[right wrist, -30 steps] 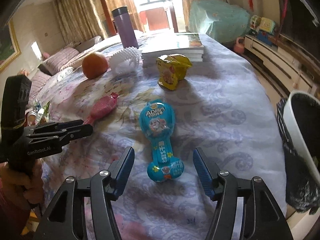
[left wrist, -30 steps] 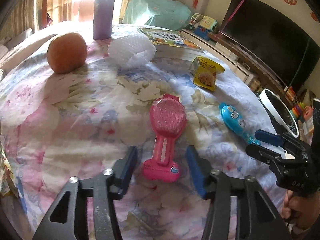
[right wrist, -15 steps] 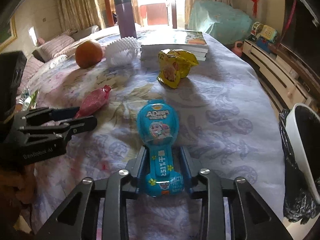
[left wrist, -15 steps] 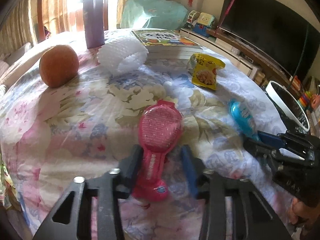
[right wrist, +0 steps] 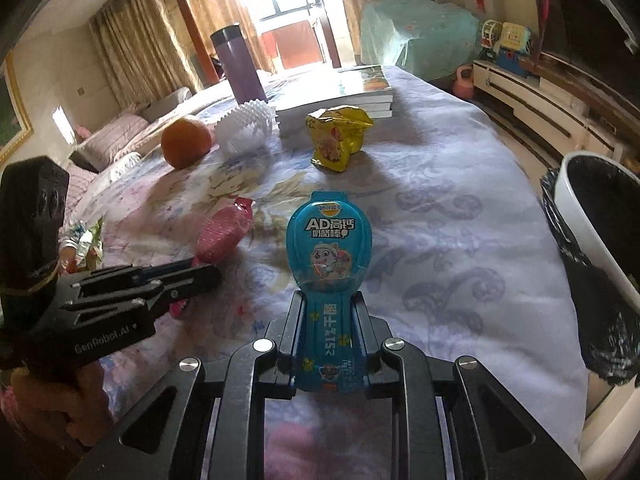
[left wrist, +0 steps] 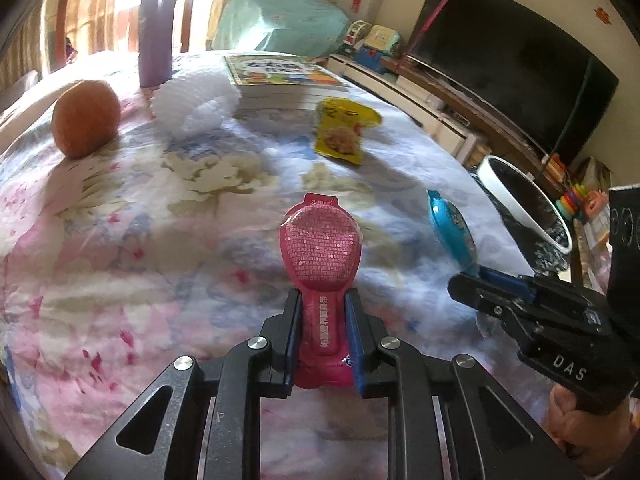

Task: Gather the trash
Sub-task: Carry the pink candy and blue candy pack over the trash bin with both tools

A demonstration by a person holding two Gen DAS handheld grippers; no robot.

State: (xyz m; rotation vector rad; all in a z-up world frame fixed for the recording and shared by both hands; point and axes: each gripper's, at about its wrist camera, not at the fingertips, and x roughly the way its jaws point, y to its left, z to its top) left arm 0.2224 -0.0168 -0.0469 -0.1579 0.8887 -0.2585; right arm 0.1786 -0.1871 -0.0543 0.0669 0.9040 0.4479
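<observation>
Left claw (left wrist: 321,334) pinching narrow stem of pink spoon-shaped snack wrapper (left wrist: 320,256), wide end sticking out ahead over floral-clothed surface (left wrist: 120,240). Right claw (right wrist: 327,338) gripping blue spoon-shaped wrapper (right wrist: 330,248) likewise. Second ago, both claws standing spread, wrappers lying loose between.

On the bed (left wrist: 120,248), everything is placed from the books (left wrist: 280,80): the foam net (left wrist: 192,108) touches their left side, the orange (left wrist: 86,120) lies farther left, the flask (left wrist: 154,52) stands behind the net. The snack bag (right wrist: 338,142) sits just before the books. Nearer still lie two wrappers, one (left wrist: 320,280) left of the other (right wrist: 330,280). The bin (right wrist: 600,248) stands off the bed's right edge, well right of the books.
</observation>
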